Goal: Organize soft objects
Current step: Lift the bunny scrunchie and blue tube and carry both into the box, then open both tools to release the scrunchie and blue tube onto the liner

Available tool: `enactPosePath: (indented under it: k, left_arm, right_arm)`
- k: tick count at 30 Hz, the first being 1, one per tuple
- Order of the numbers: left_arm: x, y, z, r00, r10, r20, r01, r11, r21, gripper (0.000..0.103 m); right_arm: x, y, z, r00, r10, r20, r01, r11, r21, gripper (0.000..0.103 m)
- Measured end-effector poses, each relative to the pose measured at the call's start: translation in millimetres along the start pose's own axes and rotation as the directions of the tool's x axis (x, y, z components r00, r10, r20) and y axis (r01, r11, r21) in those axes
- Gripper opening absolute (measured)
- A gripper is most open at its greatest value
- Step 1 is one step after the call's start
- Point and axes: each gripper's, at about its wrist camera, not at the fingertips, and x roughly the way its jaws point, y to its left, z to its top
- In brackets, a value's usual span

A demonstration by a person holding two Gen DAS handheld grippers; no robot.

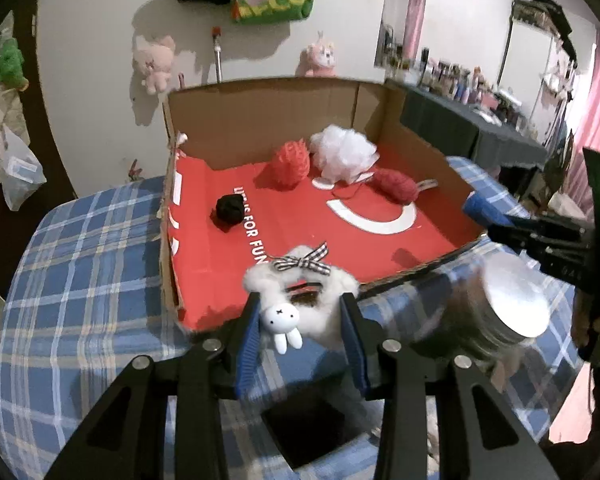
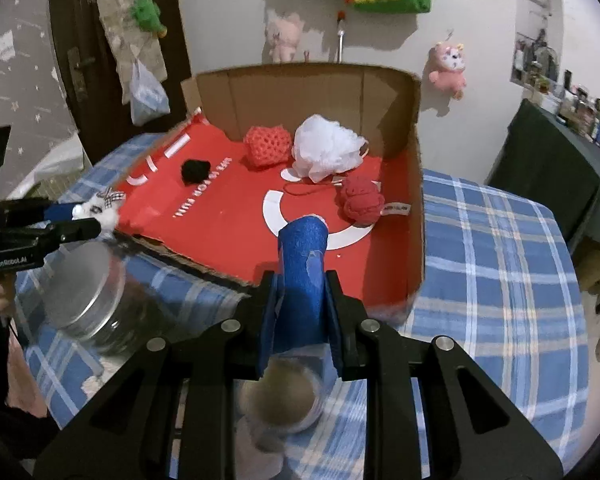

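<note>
While clamped on a fluffy scrunchie [image 1: 300, 292], left gripper [image 1: 300, 320] labelled "GenRobot.AI".

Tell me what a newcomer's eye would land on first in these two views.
The open cardboard box with its bright red floor, sitting on the blue plaid cloth, holds a white mesh puff near its back wall. In front, the left gripper clamps a white fluffy scrunchie, and the right gripper clamps a blue roll.
</note>
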Motion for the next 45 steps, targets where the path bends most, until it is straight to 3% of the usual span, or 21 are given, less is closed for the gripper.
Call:
enactPosePath:
  k: [7,13,19,29,38,45]
  left_arm:
    - [43,14,22,0.993,0.043,-0.110,-0.039,0.999,0.038,0.041]
    - [70,21,36,0.983,0.060,-0.176,-0.048,0.996,0.073,0.041]
    - [92,25,43,0.970,0.053,-0.236,-0.038,0.997,0.066,0.041]
    - [107,25,45,0.959,0.070,-0.274,-0.052,0.996,0.071,0.041]
    - [113,25,45,0.956,0.078,-0.281,-0.060,0.996,0.073,0.042]
    - [112,24,43,0.958,0.079,-0.277,-0.060,0.995,0.077,0.049]
  right_arm:
    - [43,-13,24,0.991,-0.019,-0.134,0.015,0.999,-0.030,0.022]
    - [78,-18,35,0.965,-0.066,-0.254,0.049,0.996,-0.072,0.022]
    - [94,-14,45,0.947,-0.099,-0.306,0.066,0.991,-0.117,0.022]
    - [114,-10,47,0.922,-0.141,-0.359,0.082,0.981,-0.176,0.022]
    - [117,-7,45,0.917,-0.161,-0.364,0.094,0.976,-0.195,0.022]
    - [119,-3,41,0.911,-0.188,-0.366,0.110,0.969,-0.223,0.023]
